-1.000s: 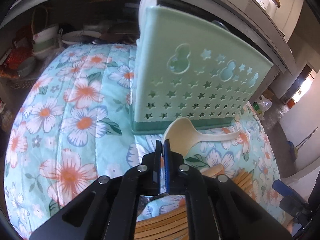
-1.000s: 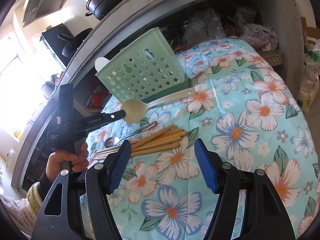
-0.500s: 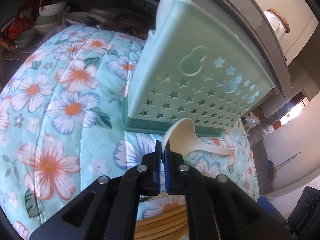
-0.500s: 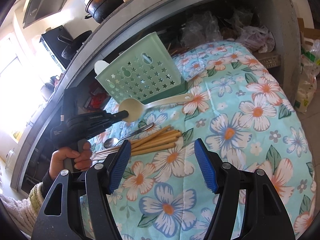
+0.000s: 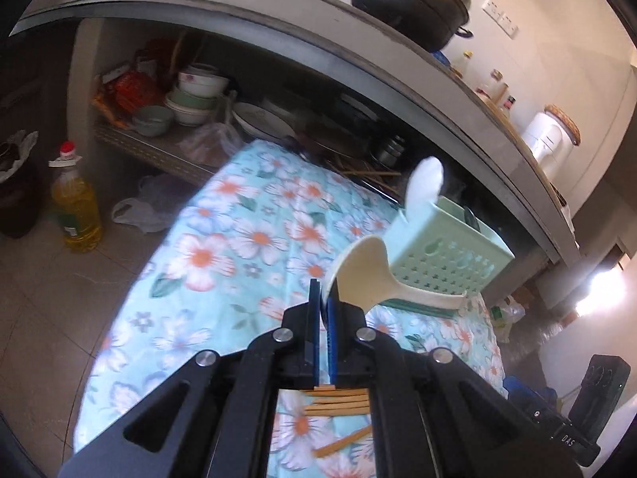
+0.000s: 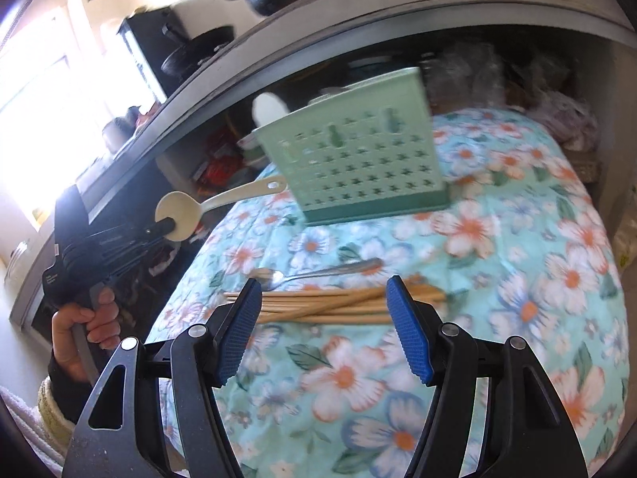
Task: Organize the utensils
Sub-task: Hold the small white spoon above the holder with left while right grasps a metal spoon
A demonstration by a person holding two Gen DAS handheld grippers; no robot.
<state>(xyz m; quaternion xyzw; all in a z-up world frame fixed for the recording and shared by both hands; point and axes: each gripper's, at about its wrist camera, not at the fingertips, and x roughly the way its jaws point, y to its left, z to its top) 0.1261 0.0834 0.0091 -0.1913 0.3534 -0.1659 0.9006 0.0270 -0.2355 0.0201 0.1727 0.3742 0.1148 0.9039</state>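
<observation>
Nearest to me, my right tongs (image 6: 324, 328) stand spread with nothing between them, hanging just above the flowered cloth on the surface (image 6: 497, 318). Just past their tips lies the bundle of wooden chopsticks (image 6: 338, 304), and touching its far side a metal spoon (image 6: 318, 273), both loose on the cloth.

Off to the left and lifted clear of the surface, my left tongs (image 5: 324, 310) are pressed together on the rim of the cream ladle (image 5: 366, 275), pinching its bowl. The handle sticks out to the right and away, toward the green holder (image 5: 442, 255). From the right wrist view the ladle (image 6: 199, 209) hangs in the air with its handle tip close to the holder's (image 6: 358, 159) near left corner; I cannot tell whether it touches.

So the step in hand, as I judge it, is carrying the ladle to the holder. A white utensil (image 5: 424, 183) already stands in the holder's far left corner. The next move calls for raising the ladle above the rim, tipping the handle downward, and letting go only once it sits inside. After that the chopsticks and spoon wait for the right tongs.
</observation>
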